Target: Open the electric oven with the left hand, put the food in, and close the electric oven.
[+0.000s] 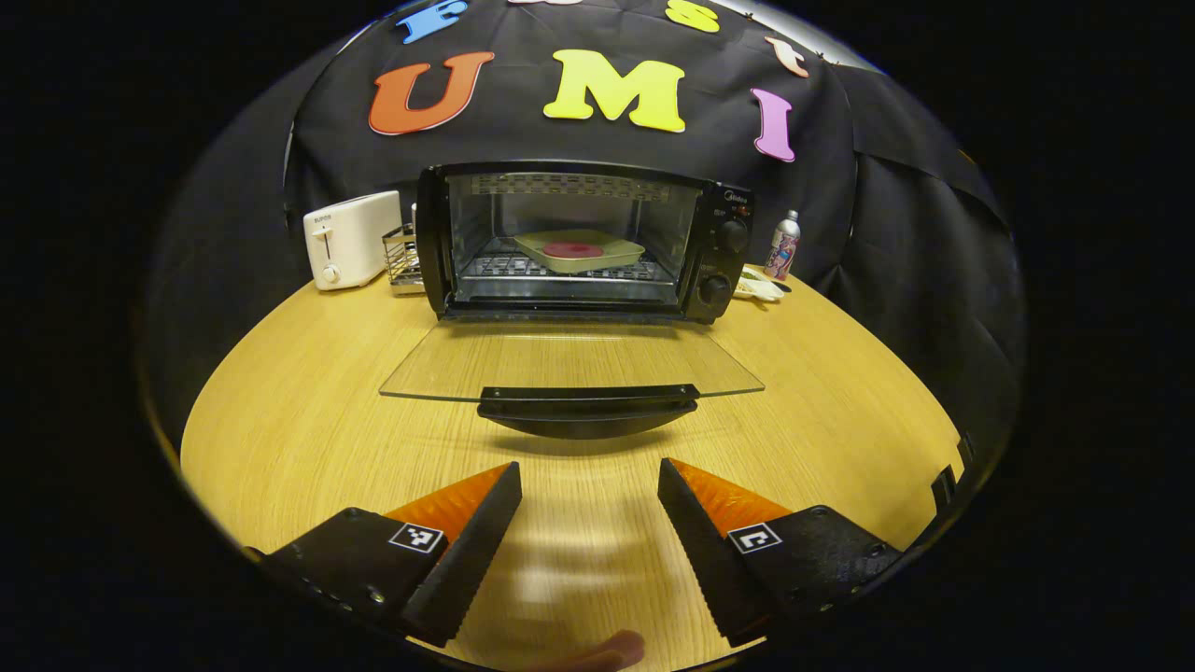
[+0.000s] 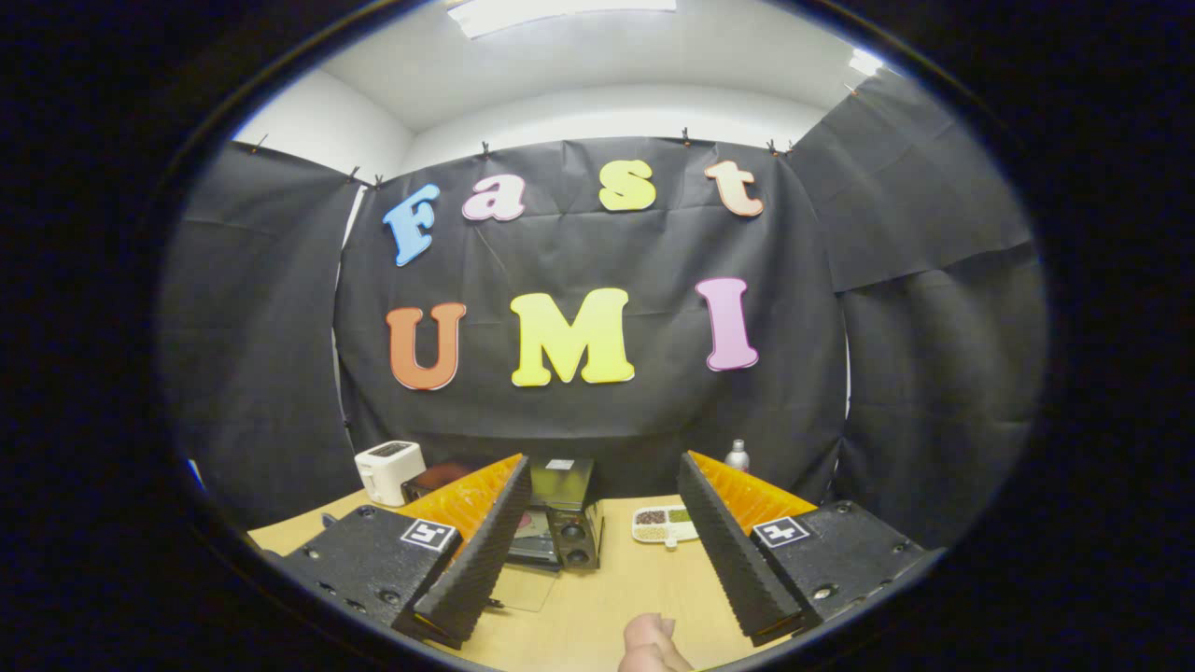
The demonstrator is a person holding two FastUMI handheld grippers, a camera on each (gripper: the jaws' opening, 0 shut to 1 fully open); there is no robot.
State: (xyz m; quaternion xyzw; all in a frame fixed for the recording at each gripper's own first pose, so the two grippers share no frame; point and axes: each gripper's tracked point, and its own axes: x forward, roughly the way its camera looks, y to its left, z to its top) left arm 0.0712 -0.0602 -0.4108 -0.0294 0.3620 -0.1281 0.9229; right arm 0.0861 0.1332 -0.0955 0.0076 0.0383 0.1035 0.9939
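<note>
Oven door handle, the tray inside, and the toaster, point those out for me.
Door handle [image 1: 587, 403]: left gripper view, middle of the black bar.
Tray [image 1: 616, 252]: left gripper view, its right rim.
Toaster [image 1: 359, 233]: left gripper view, centre of its white side.

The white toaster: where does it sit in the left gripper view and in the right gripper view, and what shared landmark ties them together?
Left gripper view: the toaster stands at the left on the far side of the table, left of the open oven.
Right gripper view: the toaster is small, low on the left, just beyond the left finger.
Shared landmark: the oven, to the toaster's right both times.
</note>
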